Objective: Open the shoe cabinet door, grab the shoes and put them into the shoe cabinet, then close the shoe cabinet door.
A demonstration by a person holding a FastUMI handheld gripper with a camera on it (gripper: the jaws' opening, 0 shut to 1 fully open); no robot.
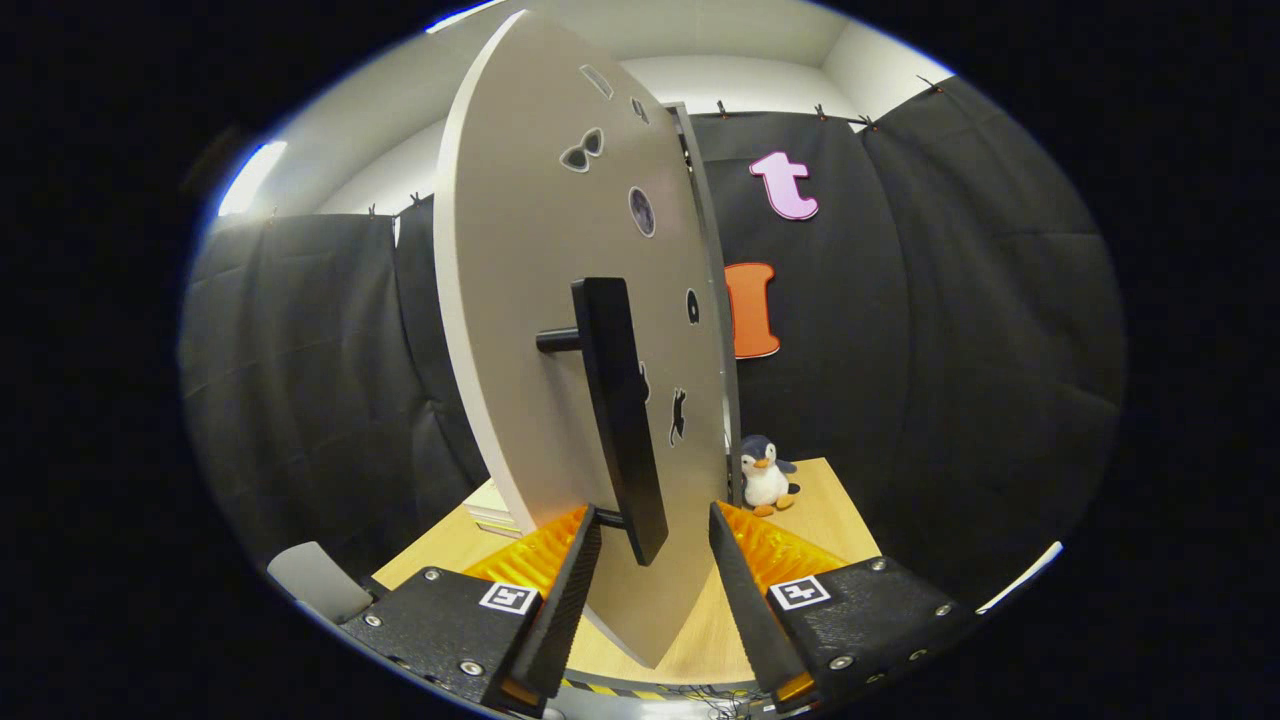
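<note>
The gripper [655, 570] is spread, its fingers straddling the lower end of the door handle [618, 415] without pressing it. The handle's long axis is vertical, rising ahead of the fingers. It stands off the swung-open cabinet door [540, 250], seen nearly edge-on. Beyond sits a toy penguin [766, 476].

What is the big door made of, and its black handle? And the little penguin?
Door: probably painted or laminated board, smooth matte beige with a pale edge. Handle, between the open gripper's fingers: likely matte black metal or plastic. Penguin: soft plush, fuzzy-looking.
</note>
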